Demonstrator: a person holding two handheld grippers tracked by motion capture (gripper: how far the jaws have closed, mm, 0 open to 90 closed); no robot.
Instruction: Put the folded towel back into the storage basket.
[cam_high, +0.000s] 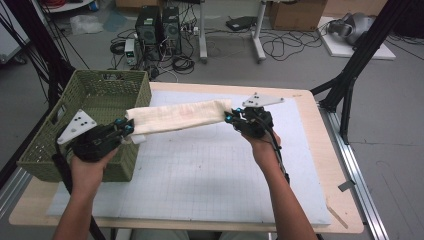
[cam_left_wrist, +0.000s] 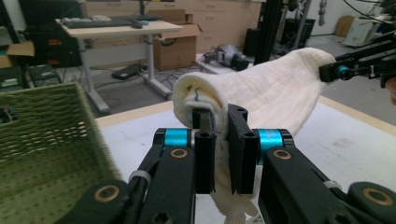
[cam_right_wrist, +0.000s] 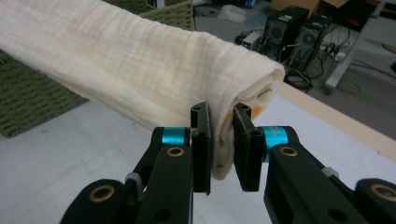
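Between the two tools, w/ one end in each, hangs a cream folded cloth (cam_high: 177, 116), held clear above the counter (cam_high: 210, 170); left tool (cam_high: 126, 127) has its jaws pressed together on the cloth's near-basket end, a bunch of fabric pinched betw. the pads and a tail drooping below them in the left gripper view (cam_left_wrist: 224, 154); right tool (cam_high: 229, 118) likewise pinches the opposite end, jaws squeezed on the folded edge, seen close in the right gripper view (cam_right_wrist: 220, 140); cloth spans roughly level betw. them, sagging only a little, its left end over the rim of the green woven basket (cam_high: 90, 95) at the counter's left edge, rest of it over the white gridded mat (cam_high: 215, 165).

Handling, as a judgement: soft, light, limp; gauzy weave so it grips well and won't slip much, but has no stiffness of its own; the fold prob. holds only while both ends stay tensioned; slacken one side and the layers likely droop or open. Not fragile; snag risk on the basket's wicker is the main worry. Best hold pts: the two short ends, through all layers at once, as now; pinching a single layer would let the rest fall away. Basket interior looks roomy enough for it, tho its floor is partly hidden by the near wall.
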